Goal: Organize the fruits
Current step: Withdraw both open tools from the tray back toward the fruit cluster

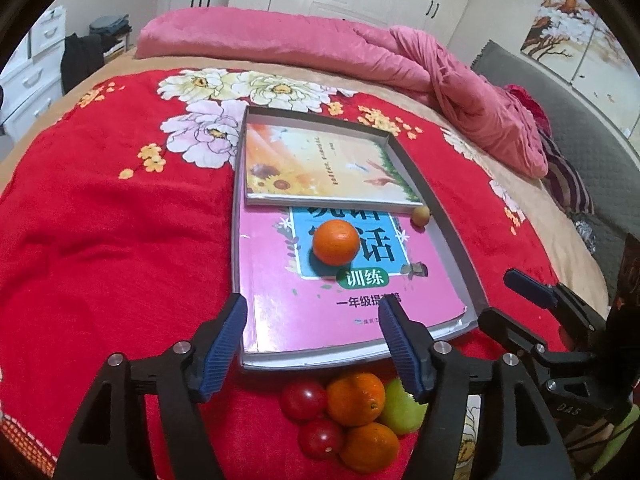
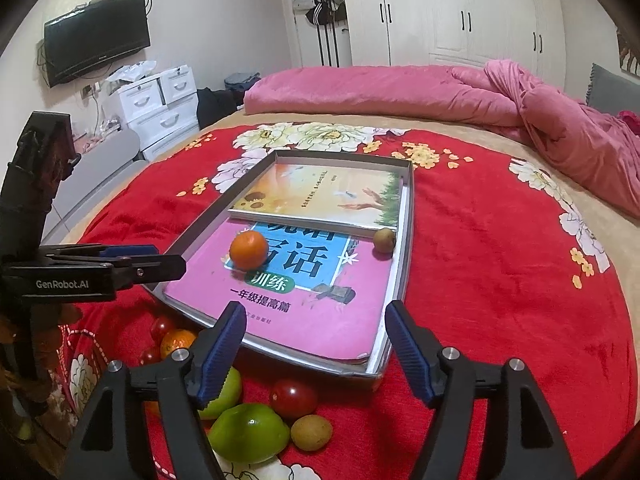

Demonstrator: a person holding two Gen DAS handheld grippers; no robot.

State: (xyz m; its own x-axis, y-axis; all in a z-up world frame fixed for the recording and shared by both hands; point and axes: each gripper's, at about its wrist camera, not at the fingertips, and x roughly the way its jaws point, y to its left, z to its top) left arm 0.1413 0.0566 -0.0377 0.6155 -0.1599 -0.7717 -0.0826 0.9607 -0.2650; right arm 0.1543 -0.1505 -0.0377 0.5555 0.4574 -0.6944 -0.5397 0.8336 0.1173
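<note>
A shallow grey tray (image 1: 452, 240) (image 2: 200, 220) lies on the red flowered blanket with two books in it. An orange (image 1: 335, 242) (image 2: 249, 250) and a small brown fruit (image 1: 421, 215) (image 2: 384, 240) rest on the pink book. My left gripper (image 1: 312, 304) stands open over the tray's near edge with nothing between its fingers. My right gripper (image 2: 315, 312) is open too, empty, over the tray's near corner. A pile of loose fruit lies in front of the tray: tomatoes (image 1: 303, 400) (image 2: 293, 397), oranges (image 1: 355, 399), green apples (image 1: 400, 408) (image 2: 248, 432) and a brown fruit (image 2: 311, 432).
A rumpled pink quilt (image 1: 460, 80) (image 2: 560, 120) lies across the far side of the bed. White drawers (image 2: 160, 104) and a wall television (image 2: 96, 36) stand at the left, wardrobes behind. Each gripper shows at the side of the other's view.
</note>
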